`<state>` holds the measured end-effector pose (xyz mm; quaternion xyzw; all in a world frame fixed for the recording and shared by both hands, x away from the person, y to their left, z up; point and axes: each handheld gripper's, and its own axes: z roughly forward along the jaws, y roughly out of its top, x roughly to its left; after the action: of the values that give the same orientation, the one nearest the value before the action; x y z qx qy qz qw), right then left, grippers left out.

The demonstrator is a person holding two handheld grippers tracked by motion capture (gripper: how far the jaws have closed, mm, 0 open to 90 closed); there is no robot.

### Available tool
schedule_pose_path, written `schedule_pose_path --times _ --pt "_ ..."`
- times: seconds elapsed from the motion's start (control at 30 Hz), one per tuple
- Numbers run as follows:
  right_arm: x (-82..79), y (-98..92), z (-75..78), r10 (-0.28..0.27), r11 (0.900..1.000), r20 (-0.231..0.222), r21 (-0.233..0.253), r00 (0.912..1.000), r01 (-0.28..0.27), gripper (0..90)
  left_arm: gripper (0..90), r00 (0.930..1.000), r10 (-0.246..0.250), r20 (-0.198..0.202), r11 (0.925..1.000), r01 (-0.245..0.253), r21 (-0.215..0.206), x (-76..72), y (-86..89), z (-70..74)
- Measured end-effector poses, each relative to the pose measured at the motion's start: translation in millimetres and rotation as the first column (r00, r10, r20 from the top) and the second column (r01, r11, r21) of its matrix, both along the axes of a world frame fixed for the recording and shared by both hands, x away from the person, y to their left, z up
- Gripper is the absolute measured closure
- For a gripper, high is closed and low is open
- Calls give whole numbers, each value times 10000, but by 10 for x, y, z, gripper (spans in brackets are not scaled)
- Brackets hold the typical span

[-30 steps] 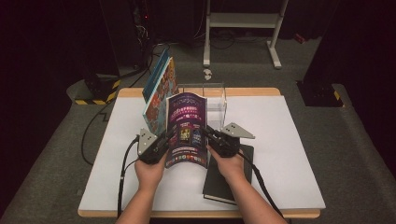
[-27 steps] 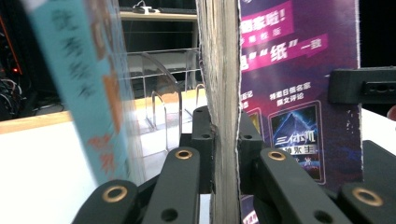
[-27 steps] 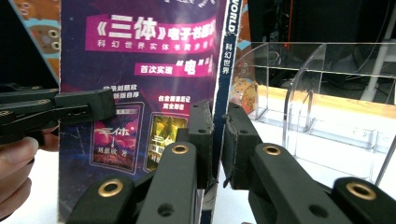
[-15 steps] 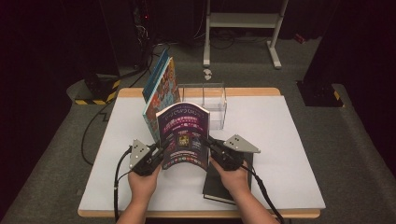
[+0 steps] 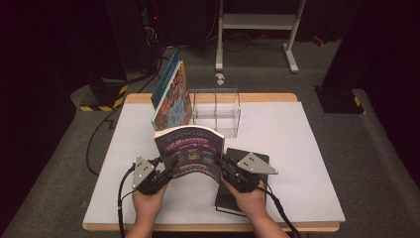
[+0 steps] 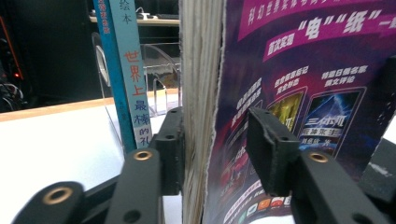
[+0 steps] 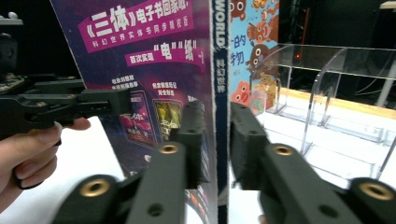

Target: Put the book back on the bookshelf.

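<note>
2 grippers pinching 1 purple magazine [image 5: 190, 152] upright above white desk [image 5: 297, 148], left gripper [image 5: 166, 174] on page edge, right gripper [image 5: 222, 166] on spine, black book [image 5: 233, 198] beneath, clear rack [image 5: 215, 111] behind.

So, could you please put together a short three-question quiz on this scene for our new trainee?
1. True or false: the purple book lies flat on the table.
2. Which edge of the purple book does the right gripper straddle? A) the spine B) the page edge C) the top edge
3. Fill in: the colourful picture book leans against the left end of the clear ____.

Key:
1. False: it stands upright between the left gripper and the right gripper.
2. A.
3. Rack.
</note>
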<state>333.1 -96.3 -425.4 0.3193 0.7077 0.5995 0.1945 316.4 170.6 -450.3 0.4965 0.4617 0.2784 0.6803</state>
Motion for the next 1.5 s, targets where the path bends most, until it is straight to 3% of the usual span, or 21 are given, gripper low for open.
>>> schedule_pose_path --times 0.13,0.27,0.47,0.6,0.73,0.9,0.93,1.23,1.5 --pt "55 -5 30 304 9995 -291 82 9991 -302 525 519 10000 16 24 10000 -17 31 -11 -12 -18" --pt "156 22 122 567 9984 -291 85 9980 -565 477 449 9999 129 -43 9998 -129 174 -10 20 -46" --pt "251 144 301 1069 9943 97 -67 9942 -1068 522 378 9995 151 -290 9999 -152 -42 -49 96 -129" --pt "274 179 383 1104 9939 256 -46 9936 -1103 640 373 9987 82 -497 9997 -94 -226 -80 122 -188" --pt "227 186 401 1194 9927 539 -223 9914 -1184 796 373 9981 62 -614 9997 -76 -221 -92 137 -209" --pt "149 207 399 1256 9912 954 -545 9875 -1208 832 373 9972 100 -746 9994 -124 -320 -84 147 -220" --pt "137 211 397 1179 9920 1026 -578 9877 -1124 833 373 9972 110 -746 9997 -125 -195 -83 162 -220" --pt "167 158 377 391 9992 902 60 9952 -399 837 373 9962 286 -823 9983 -326 -479 -54 207 -225" --pt "181 123 427 -518 9970 1099 624 9926 451 837 373 9959 283 -864 9987 -319 -397 -50 222 -230"
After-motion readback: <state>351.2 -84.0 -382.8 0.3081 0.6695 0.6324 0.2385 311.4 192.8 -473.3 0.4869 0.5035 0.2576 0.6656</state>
